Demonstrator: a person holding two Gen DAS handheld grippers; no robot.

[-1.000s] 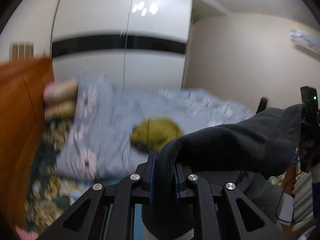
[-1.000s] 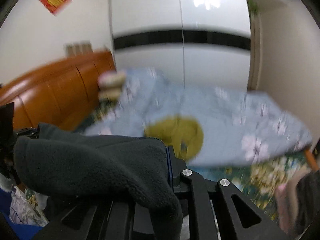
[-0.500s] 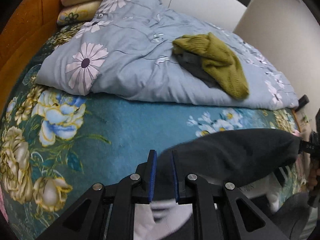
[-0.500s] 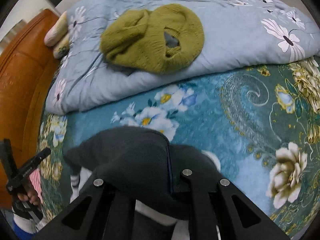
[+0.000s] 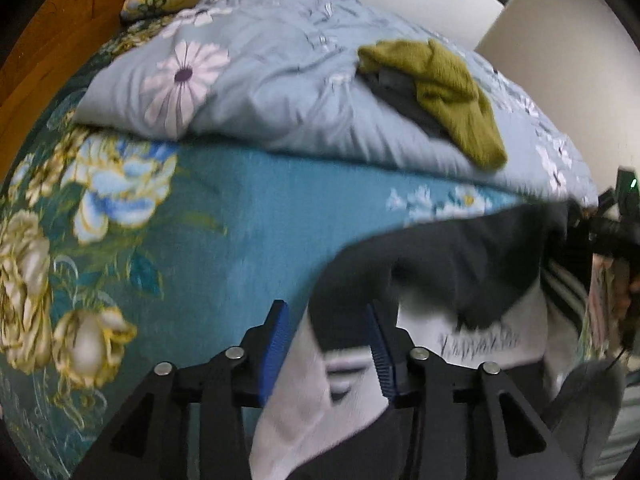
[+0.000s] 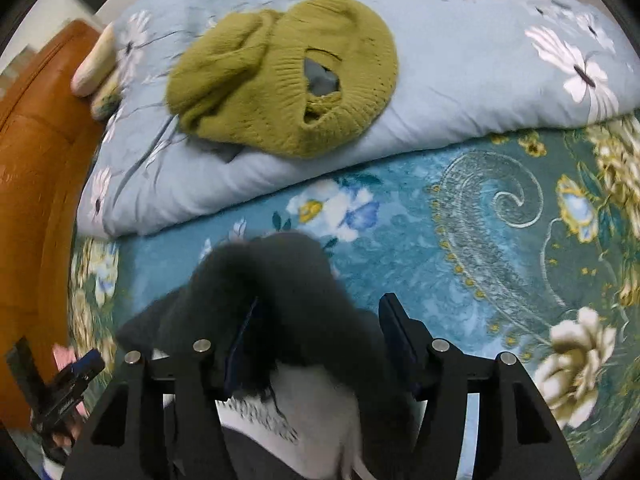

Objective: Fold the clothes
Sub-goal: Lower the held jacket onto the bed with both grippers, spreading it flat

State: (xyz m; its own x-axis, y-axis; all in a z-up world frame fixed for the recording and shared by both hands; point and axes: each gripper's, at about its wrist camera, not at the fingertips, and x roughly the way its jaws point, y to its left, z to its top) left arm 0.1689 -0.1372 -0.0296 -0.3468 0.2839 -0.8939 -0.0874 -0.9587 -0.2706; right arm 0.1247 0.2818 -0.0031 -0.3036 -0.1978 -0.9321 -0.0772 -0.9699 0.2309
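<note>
Over the teal floral bedspread (image 5: 224, 232), both claws, left (image 5: 328, 344) and right (image 6: 320, 336), gape wide around the dark grey-and-white fleece garment (image 5: 440, 256), gripping nothing.

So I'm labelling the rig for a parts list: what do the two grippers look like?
Both look alike. The left gripper has black angular linkage arms with triangular cutouts, round silver pivot bolts and blue ribbed pads on its fingers. The right gripper has the same black frame and silver bolts; its pads look darker blue. No cables or markings show on either.

Teal floral bedspread (image 6: 460, 220), pale blue quilt (image 5: 280, 92), orange wooden headboard (image 6: 32, 168), white wall (image 5: 560, 48).
</note>
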